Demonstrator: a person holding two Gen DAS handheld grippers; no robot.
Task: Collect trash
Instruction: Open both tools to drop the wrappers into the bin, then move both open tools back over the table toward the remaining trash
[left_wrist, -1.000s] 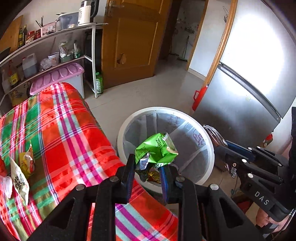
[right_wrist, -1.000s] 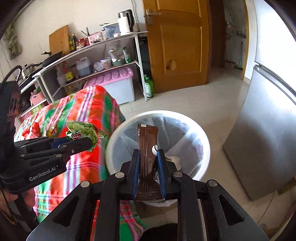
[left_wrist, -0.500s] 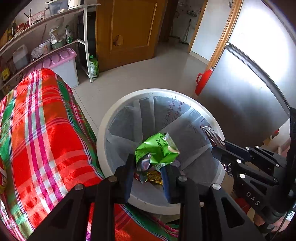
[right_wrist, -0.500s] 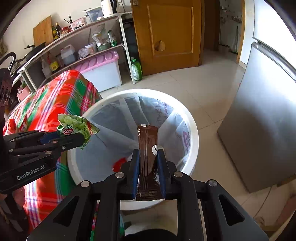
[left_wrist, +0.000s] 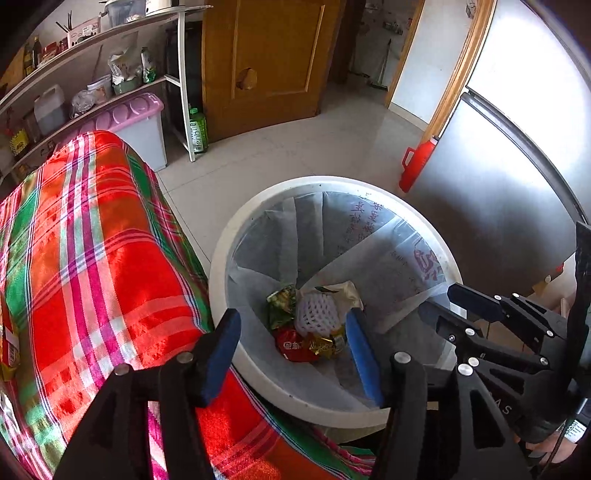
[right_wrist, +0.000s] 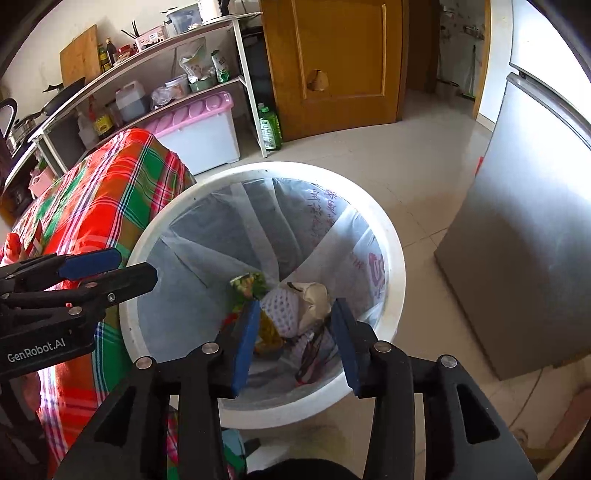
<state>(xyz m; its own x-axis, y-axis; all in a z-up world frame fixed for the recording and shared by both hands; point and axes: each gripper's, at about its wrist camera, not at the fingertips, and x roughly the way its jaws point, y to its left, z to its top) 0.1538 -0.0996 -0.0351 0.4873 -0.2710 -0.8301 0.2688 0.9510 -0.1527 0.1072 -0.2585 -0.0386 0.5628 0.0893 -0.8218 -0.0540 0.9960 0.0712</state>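
A white round bin (left_wrist: 236, 236) (right_wrist: 391, 236) with a clear liner stands on the floor beside the table. Both grippers hang over its mouth. My left gripper (left_wrist: 291, 325) has its jaws opening, with nothing between them. My right gripper (right_wrist: 295, 314) also has its jaws opening and holds nothing. At the bin's bottom lie a green wrapper (left_wrist: 281, 302) (right_wrist: 248, 285), a white foam net (left_wrist: 317, 312) (right_wrist: 282, 314), a red packet (left_wrist: 293, 345) and a gold wrapper (left_wrist: 327, 343). The right gripper (left_wrist: 443, 301) shows at the right of the left wrist view; the left gripper (right_wrist: 122, 266) shows at the left of the right wrist view.
A table with a red, green and pink plaid cloth (left_wrist: 92, 240) (right_wrist: 99, 195) touches the bin's left side; packets lie at its far left edge. A steel fridge (left_wrist: 498, 184) (right_wrist: 535, 240) stands right of the bin. Shelves, a pink-lidded box (right_wrist: 199, 122) and a wooden door (left_wrist: 269, 62) lie beyond.
Both grippers sank over the bin and opened. The green wrapper left my left gripper and the brown bar wrapper left my right gripper; both are gone from the jaws.
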